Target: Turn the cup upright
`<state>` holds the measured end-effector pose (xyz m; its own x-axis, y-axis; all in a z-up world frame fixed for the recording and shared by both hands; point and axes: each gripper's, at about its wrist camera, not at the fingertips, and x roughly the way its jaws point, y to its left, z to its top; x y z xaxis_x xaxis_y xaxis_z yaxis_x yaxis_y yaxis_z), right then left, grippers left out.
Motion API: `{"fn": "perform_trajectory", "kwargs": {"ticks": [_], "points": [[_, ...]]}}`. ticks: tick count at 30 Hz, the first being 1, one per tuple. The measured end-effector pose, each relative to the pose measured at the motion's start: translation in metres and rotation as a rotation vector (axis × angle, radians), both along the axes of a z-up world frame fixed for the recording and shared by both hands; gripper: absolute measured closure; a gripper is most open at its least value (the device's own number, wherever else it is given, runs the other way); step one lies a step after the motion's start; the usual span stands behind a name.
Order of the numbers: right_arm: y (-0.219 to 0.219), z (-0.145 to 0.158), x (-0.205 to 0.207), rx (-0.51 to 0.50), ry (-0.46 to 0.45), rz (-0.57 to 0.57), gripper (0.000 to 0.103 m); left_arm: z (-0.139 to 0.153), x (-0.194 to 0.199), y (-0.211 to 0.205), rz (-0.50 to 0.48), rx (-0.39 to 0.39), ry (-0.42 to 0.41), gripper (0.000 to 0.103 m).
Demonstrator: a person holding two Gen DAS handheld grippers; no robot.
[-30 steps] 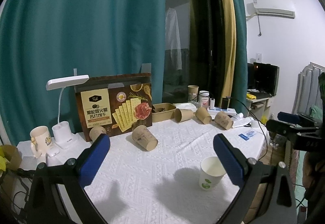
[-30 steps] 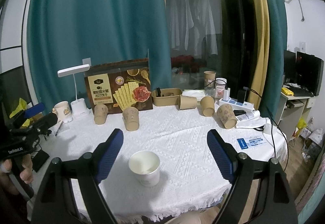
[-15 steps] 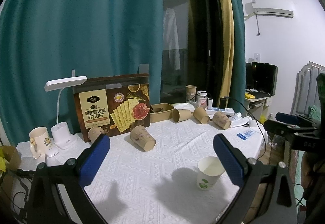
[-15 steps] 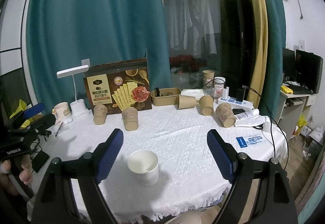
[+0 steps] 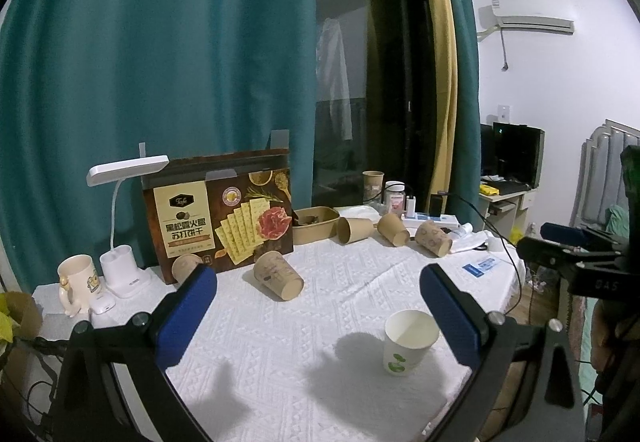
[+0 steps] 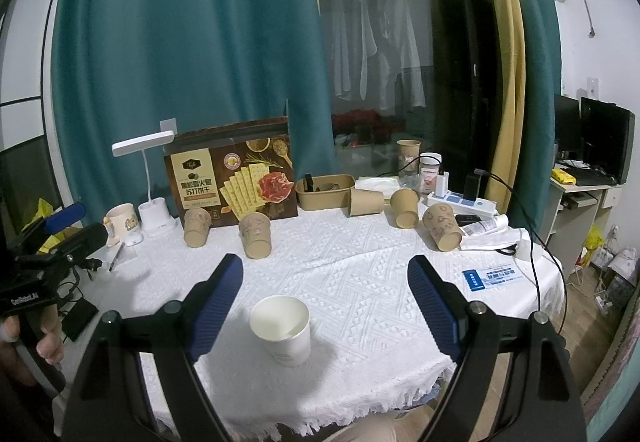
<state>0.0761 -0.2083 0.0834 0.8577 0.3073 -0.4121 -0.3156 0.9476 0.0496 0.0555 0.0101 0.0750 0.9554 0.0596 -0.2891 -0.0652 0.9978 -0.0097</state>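
Observation:
A white paper cup stands upright with its mouth up near the front edge of the white tablecloth. It also shows in the left wrist view, low at the right. My right gripper is open and empty, held above and just behind the cup. My left gripper is open and empty, over the cloth to the cup's left. The other hand's gripper shows at the edge of each view.
Several brown paper cups lie or stand across the back of the table, some on their sides. A cracker box, desk lamp, mug, tray, power strip and cables line the far edge.
Both grippers have drawn back and risen slightly, so the table looks a little farther off. The white cup has not moved.

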Motion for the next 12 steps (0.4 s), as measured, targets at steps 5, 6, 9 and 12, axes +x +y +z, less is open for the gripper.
{"fn": "perform_trajectory", "kwargs": {"ticks": [5, 6, 9, 12], "points": [[-0.0004, -0.0008, -0.0001, 0.001, 0.002, 0.000, 0.020, 0.0006, -0.0006, -0.0008, -0.002, 0.001, -0.001, 0.002], [-0.0008, -0.0010, -0.0006, 0.001, 0.002, 0.000, 0.020, 0.0010, -0.0001, -0.0006, -0.003, 0.002, -0.001, 0.002], [-0.0034, -0.0006, -0.0006, 0.001, 0.004, -0.002, 0.020, 0.0018, 0.0008, -0.0008, -0.010, 0.000, 0.001, 0.002], [-0.0042, -0.0009, 0.0008, -0.004, 0.009, -0.007, 0.020, 0.0023, 0.0037, 0.0001, -0.022, -0.005, 0.004, 0.002]]}}
